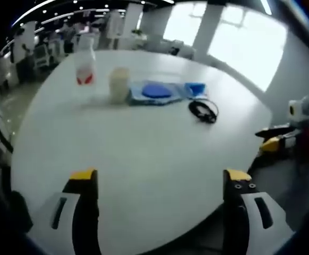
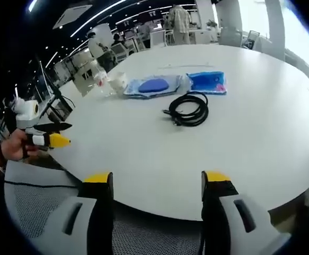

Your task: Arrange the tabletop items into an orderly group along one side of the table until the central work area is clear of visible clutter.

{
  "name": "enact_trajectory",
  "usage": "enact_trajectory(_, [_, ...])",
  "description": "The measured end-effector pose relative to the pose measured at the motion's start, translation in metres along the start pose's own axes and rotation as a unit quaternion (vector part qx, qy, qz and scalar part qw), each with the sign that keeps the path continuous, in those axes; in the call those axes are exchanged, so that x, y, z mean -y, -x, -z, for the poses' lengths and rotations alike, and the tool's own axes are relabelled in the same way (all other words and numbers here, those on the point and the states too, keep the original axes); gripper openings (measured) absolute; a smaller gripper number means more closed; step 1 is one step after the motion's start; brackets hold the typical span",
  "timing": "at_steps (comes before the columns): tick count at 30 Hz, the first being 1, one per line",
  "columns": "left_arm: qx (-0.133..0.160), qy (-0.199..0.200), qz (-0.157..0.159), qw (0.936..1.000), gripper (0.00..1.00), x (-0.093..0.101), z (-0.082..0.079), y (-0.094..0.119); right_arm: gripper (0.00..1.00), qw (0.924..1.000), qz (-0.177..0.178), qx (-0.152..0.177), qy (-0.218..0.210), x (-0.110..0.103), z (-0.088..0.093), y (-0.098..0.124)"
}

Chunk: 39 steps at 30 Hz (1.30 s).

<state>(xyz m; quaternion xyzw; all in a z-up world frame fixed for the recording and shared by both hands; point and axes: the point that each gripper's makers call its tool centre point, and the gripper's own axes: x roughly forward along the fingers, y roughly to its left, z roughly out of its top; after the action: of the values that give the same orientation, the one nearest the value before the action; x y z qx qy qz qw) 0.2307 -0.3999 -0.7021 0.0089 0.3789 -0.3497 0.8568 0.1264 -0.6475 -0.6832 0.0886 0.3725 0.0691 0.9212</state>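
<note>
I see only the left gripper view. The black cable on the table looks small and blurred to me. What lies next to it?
Observer: In the right gripper view the black cable is a loose coil, lying just in front of a blue pouch.
Operator: Is the pouch touching the flat blue item?
Observer: The pouch and the blue-and-white packet lie side by side, and their edges seem to meet.
Operator: What stands beyond the packet?
Observer: A whitish cup, with a clear bottle beside it. I cannot tell if they touch.
Operator: Is my right gripper holding anything?
Observer: No. The right gripper is open and empty, over the table edge.
</note>
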Motion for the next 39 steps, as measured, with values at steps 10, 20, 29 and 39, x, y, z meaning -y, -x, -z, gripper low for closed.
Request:
enact_trajectory(10, [0.017,0.025,-0.017,0.9994,0.94,-0.014,-0.007,0.004,0.67,0.9993,0.011,0.036,-0.004,0.006,-0.014,0.007])
enact_trajectory(20, [0.032,0.036,-0.056,0.9973,0.94,-0.052,-0.022,0.004,0.66,0.9994,0.011,0.033,-0.003,0.006,-0.013,0.007])
enact_trajectory(29, [0.068,0.050,-0.106,0.9908,0.94,-0.099,-0.068,-0.006,0.66,0.9995,0.008,0.029,-0.007,0.005,-0.012,0.006])
enact_trajectory(39, [0.075,0.049,-0.141,0.9860,0.91,-0.143,-0.107,-0.032,0.66,0.9989,0.014,0.044,-0.008,0.008,-0.018,0.010])
